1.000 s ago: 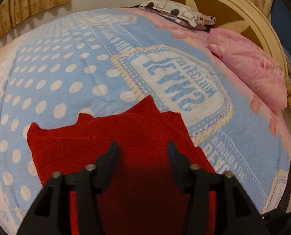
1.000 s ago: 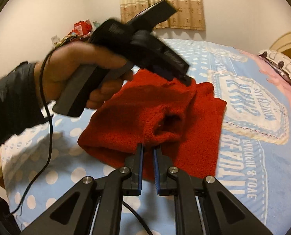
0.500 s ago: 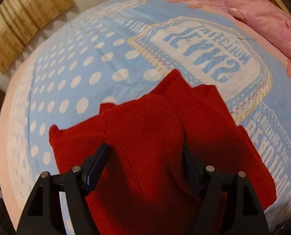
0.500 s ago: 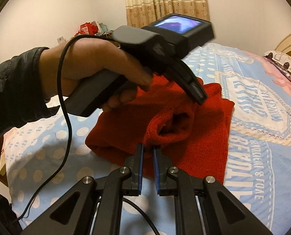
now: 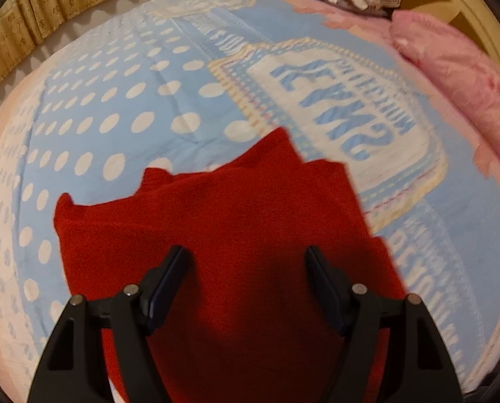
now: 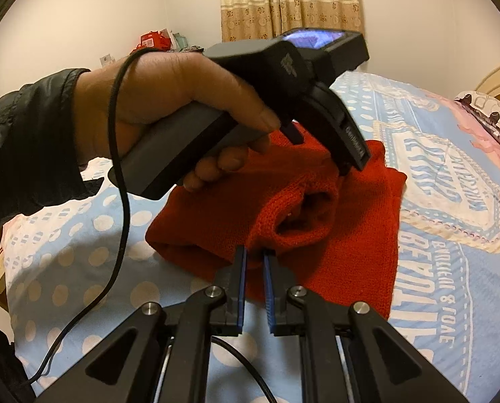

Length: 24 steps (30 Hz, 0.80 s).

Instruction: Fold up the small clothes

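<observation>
Red sweater on blue bedspread

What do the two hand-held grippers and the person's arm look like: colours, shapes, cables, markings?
Both are matte black. The right hand-held gripper has angular linkage arms with silver pivot pins and blue-edged pads. The left hand-held gripper has a grey pistol grip, a small lit screen on top, faint white lettering on its finger, and a thin black cable. The left hand is bare; the sleeve is shiny black.

A home bedroom: printed bedspread, pink pillow, curved headboard, curtains
</observation>
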Each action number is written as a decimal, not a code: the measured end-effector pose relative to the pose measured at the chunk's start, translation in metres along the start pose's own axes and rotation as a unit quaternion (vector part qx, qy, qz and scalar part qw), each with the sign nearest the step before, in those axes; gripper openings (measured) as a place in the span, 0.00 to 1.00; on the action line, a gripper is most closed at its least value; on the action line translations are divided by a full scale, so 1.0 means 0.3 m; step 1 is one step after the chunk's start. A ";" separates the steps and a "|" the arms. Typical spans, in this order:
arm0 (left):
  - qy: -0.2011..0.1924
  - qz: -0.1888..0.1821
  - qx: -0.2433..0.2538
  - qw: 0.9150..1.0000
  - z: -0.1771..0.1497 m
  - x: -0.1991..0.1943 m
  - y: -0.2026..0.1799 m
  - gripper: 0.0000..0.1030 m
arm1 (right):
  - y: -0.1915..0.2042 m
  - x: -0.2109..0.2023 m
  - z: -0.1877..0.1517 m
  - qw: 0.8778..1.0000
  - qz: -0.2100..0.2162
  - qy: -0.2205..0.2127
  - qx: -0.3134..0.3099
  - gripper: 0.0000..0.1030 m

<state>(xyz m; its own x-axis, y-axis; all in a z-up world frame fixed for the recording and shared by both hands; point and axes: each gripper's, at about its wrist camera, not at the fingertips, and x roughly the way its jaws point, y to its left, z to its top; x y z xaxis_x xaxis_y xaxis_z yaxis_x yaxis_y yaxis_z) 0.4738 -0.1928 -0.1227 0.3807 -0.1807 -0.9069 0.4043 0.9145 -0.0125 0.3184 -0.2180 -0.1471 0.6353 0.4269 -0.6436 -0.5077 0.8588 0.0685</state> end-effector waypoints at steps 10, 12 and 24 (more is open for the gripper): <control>0.019 0.038 0.014 0.999 -0.011 0.055 -0.005 0.63 | -0.012 -0.002 -0.003 1.000 -0.001 -0.003 0.001 0.09; 0.018 0.030 0.013 0.999 -0.015 0.055 0.003 0.51 | -0.016 -0.001 -0.004 1.000 0.000 -0.003 0.003 0.09; -0.070 -0.077 -0.051 0.993 0.021 -0.142 0.101 0.15 | -0.046 -0.033 -0.002 0.999 0.008 -0.025 0.019 0.09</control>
<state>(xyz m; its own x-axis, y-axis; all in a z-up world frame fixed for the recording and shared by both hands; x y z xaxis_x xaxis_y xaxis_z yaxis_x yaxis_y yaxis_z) 0.4751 -0.1599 -0.0817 0.4358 -0.3642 -0.8231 0.3827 0.9027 -0.1968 0.3189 -0.2341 -0.1422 0.6563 0.4541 -0.6026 -0.4966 0.8612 0.1082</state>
